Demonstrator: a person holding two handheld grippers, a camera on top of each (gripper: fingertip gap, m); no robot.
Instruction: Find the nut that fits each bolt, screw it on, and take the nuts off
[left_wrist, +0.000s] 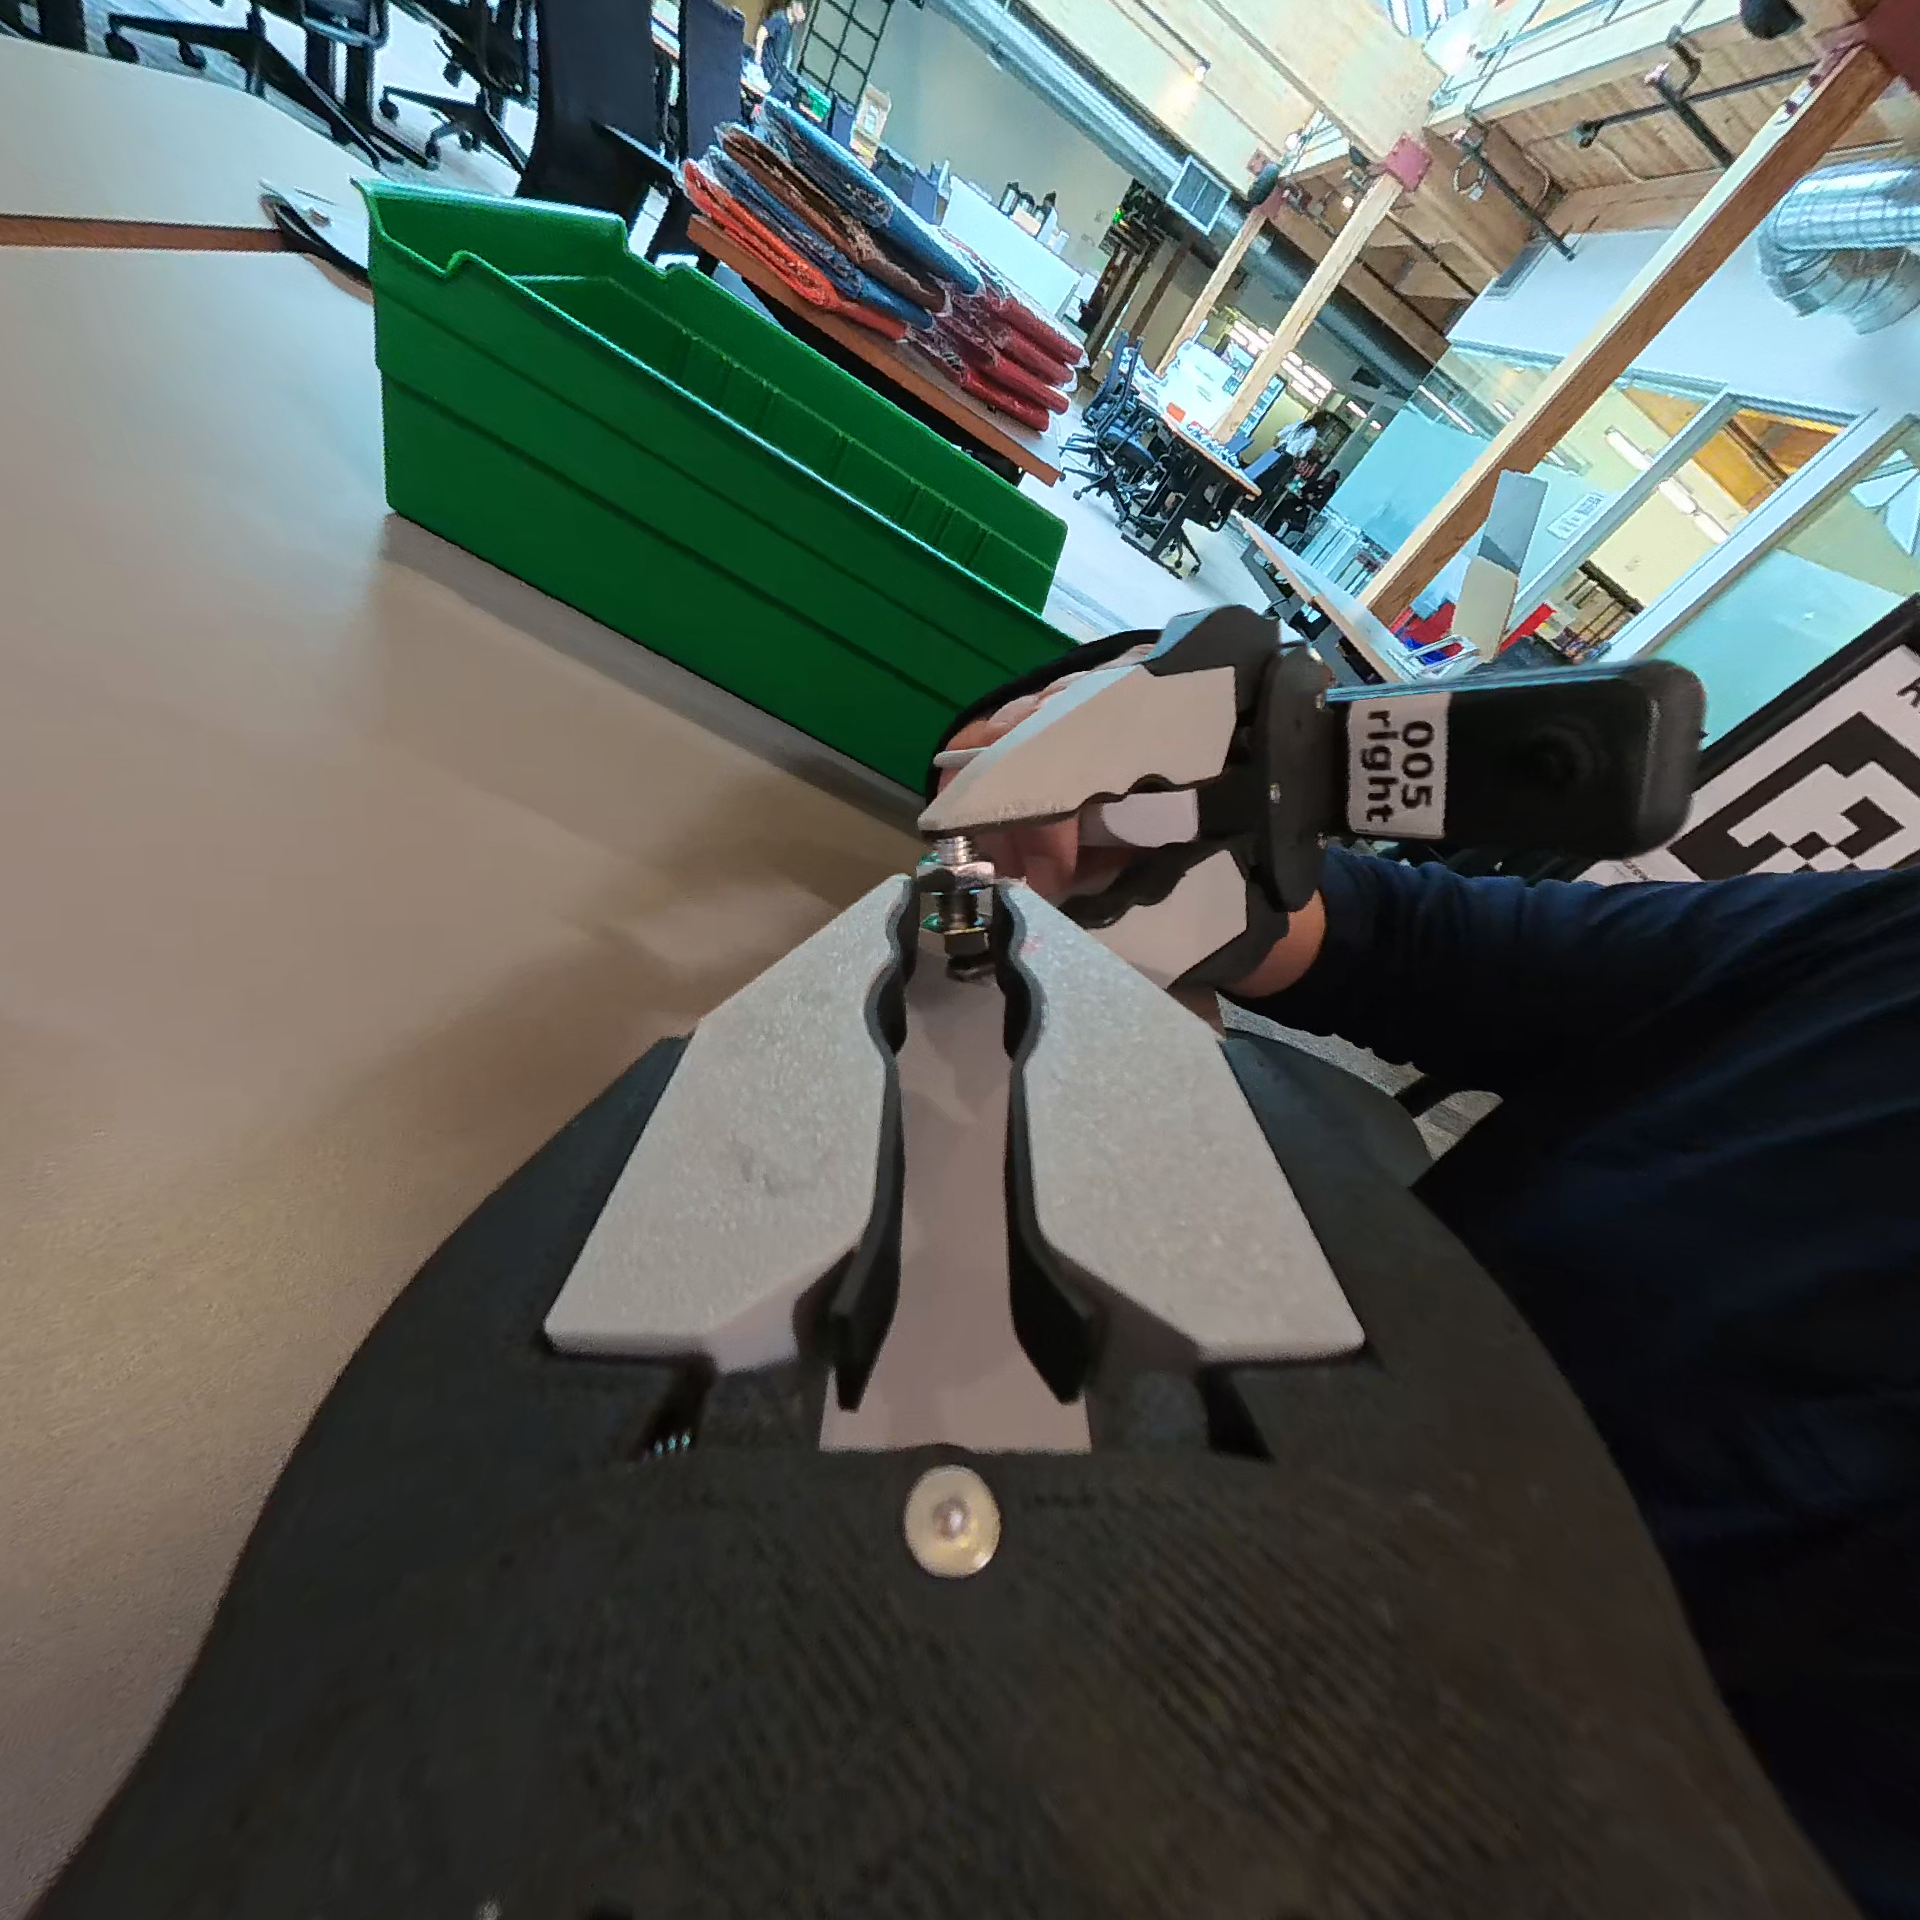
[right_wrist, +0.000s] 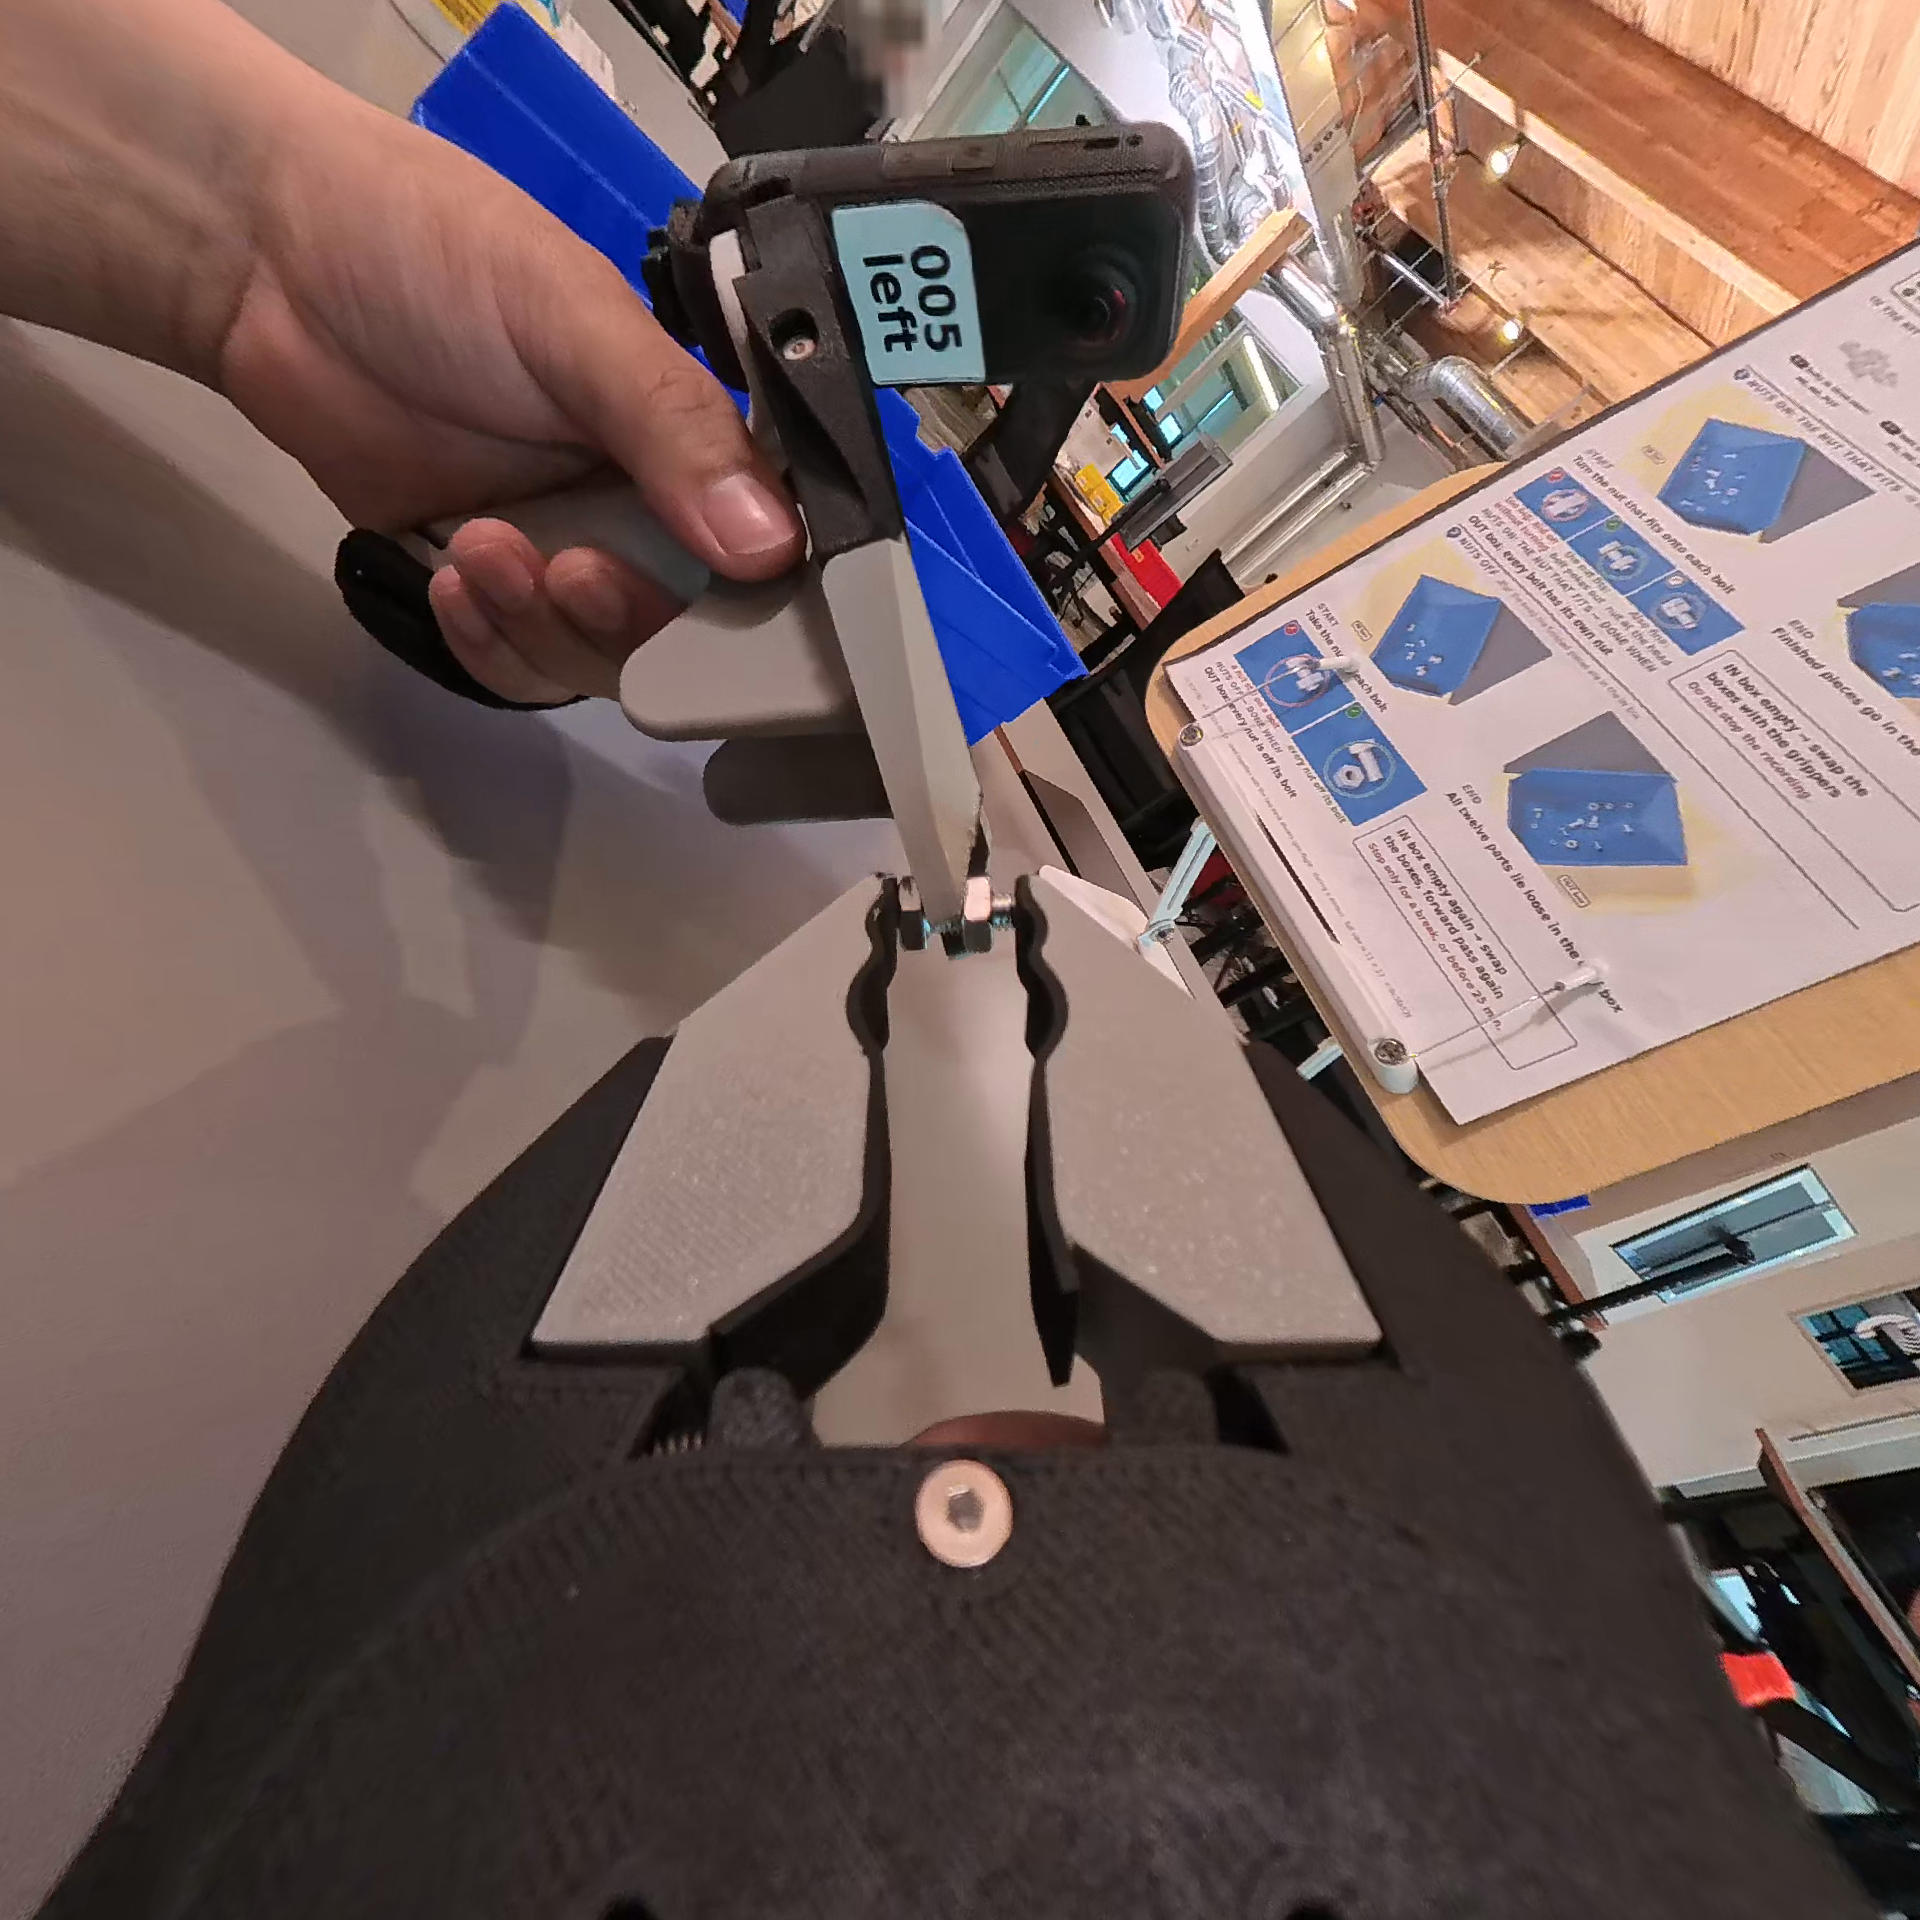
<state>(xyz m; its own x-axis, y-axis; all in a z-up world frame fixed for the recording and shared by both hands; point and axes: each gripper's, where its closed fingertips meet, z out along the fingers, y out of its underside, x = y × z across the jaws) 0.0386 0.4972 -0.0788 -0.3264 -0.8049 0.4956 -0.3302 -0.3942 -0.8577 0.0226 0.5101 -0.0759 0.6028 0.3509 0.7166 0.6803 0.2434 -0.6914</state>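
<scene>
a: where's the bolt right now?

b: just above centre in both views, held up off the tabletop. the left tongs are clamped on it; in the left wrist view the bolt sits upright between their tips, with a nut on the threads just above them.

a: and the right tongs?

b: in the right wrist view the right tongs are set wide, with the bolt lying crosswise in the gap and the left tongs' tip coming down from above onto its shank. the left fingertip seems to touch the bolt's end; the right one stands close to the other end. whether they actually pinch the nut, i cannot tell.

a: so which step is this?

b: i'd judge it's turning a nut on its bolt. whether on or off, i can't say from this.

a: next move?

b: probably the right tongs need to close squarely on the nut's flats and twist while the left hand keeps the bolt steady. the green bin at the upper left and the blue bin wait for the parts.
</scene>
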